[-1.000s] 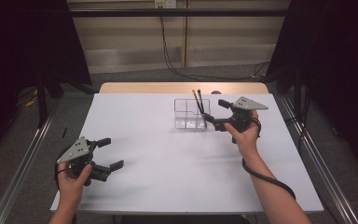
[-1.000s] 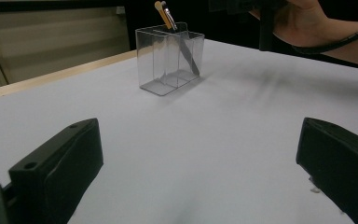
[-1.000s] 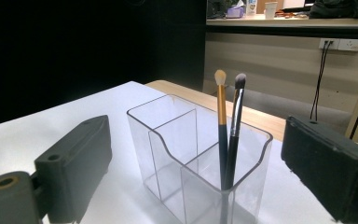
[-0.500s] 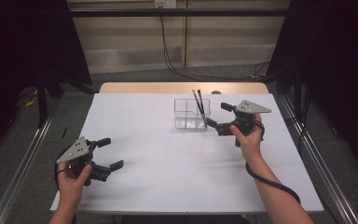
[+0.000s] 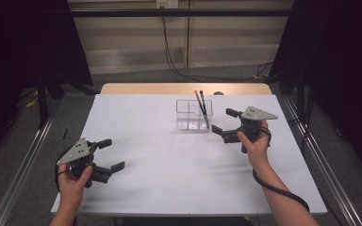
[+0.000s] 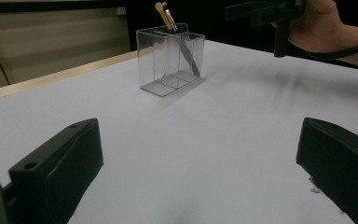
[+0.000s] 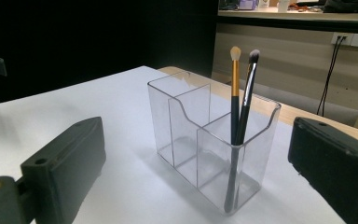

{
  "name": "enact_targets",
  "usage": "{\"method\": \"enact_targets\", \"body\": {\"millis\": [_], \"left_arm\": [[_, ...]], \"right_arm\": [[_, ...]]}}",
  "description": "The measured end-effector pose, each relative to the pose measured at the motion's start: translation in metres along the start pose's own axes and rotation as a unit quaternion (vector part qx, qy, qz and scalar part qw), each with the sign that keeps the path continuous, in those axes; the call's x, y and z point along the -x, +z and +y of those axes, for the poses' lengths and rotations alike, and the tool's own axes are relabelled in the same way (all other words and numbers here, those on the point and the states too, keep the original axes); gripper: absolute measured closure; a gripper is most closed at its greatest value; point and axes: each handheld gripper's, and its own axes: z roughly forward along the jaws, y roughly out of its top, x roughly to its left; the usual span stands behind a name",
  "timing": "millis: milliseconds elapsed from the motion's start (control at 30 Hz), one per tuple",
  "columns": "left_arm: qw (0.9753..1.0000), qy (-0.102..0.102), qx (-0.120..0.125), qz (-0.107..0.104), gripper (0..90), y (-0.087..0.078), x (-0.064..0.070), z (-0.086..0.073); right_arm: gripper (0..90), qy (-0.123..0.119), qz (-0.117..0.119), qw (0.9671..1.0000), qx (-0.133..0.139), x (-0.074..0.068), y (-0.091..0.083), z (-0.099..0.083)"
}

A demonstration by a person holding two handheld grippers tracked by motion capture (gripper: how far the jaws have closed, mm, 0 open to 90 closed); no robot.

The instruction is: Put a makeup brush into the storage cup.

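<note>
Pulled my right gripper (image 5: 221,123) back & down, away from the organiser (image 5: 194,115); jaws now wide apart.

All three views share the clear organizer (image 5: 194,114)

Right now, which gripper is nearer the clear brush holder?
Right. The right gripper hovers open just beside the clear brush holder, jaws toward it. The left gripper sits open far off at the table's near-left corner.

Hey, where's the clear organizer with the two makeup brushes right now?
In the high view the clear organizer stands upright at the table's far middle, just left of the open right hand-held gripper, with both brushes in its right-hand compartment.
</note>
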Motion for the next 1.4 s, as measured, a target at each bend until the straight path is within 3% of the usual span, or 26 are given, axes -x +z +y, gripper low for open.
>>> {"method": "enact_targets", "body": {"millis": [1400], "left_arm": [[1.0,0.001,-0.004,0.001,0.2,0.001,0.0,0.0]], "right_arm": [[3.3,-0.012,-0.01,0.9995,-0.029,-0.007,-0.055,-0.025]]}}
